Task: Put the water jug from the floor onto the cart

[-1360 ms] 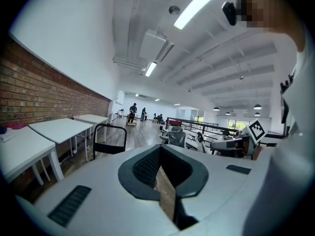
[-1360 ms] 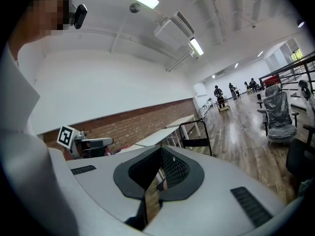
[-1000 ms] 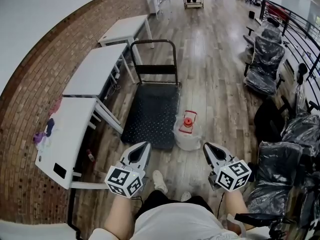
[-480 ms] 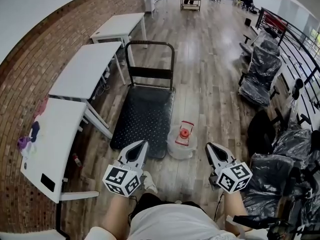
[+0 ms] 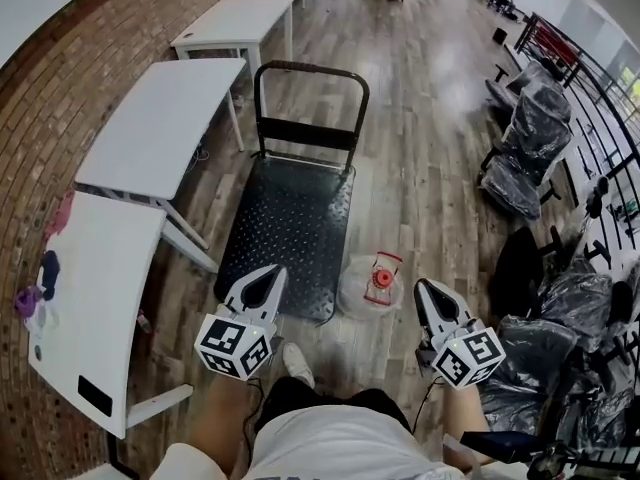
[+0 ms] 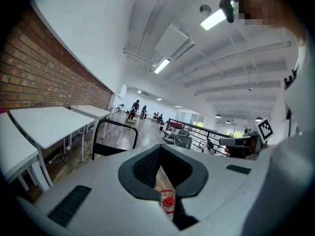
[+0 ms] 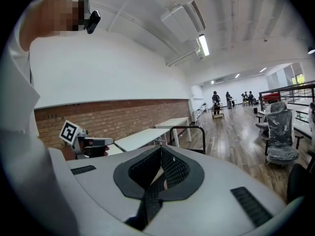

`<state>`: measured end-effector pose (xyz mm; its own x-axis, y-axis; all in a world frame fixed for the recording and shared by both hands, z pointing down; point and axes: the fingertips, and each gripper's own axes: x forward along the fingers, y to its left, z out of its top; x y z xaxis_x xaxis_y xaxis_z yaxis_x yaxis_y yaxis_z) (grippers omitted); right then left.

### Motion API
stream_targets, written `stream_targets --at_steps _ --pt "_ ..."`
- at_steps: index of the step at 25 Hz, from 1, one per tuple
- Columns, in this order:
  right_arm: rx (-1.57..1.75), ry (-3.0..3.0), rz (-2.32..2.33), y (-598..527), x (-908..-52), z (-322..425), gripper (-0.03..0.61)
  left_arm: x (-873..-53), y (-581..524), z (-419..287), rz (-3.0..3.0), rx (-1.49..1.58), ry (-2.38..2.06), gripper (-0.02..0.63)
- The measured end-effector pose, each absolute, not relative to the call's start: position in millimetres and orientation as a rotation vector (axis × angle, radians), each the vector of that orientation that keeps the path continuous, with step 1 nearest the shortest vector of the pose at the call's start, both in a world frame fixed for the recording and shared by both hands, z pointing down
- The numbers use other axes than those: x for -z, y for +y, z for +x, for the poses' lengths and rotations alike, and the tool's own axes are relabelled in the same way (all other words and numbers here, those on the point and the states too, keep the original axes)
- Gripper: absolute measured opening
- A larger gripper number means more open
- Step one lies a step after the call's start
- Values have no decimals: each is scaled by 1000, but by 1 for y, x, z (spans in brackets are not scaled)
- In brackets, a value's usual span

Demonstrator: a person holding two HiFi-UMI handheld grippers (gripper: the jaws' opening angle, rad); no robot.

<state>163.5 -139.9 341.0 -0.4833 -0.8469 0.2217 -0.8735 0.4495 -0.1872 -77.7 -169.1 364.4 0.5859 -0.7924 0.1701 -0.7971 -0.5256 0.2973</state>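
Closed tight, gripping nothing: left tool (image 5: 271, 271), right tool (image 5: 422, 287). Between them, on floor (image 5: 420, 168), water jug (image 5: 372, 284), just beside cart (image 5: 290, 228).

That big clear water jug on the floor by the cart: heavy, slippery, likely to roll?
The water jug looks bulky, so it is probably heavy if full; its fill level isn't visible. Its smooth, rounded clear wall may slip between jaws; the top by the red cap seems a firmer hold. Standing upright, it's unlikely to roll.
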Motion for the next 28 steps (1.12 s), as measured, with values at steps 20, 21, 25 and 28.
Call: stream_targets --at_steps 20,21,25,28 --pt "-567 -2407 1476 -229 -469 207 21 -445 -211 -51 2326 -204 -1310 -1" --pt "-585 -2400 1452 -233 -481 210 36 -448 -211 -45 2317 -219 -1314 -2" --pt "-652 -2373 1353 -247 -536 221 97 -461 -217 -25 2279 -258 -1356 0" --pt "-682 -2339 1285 -257 -580 229 123 -474 -224 -19 2234 -261 -1419 -1"
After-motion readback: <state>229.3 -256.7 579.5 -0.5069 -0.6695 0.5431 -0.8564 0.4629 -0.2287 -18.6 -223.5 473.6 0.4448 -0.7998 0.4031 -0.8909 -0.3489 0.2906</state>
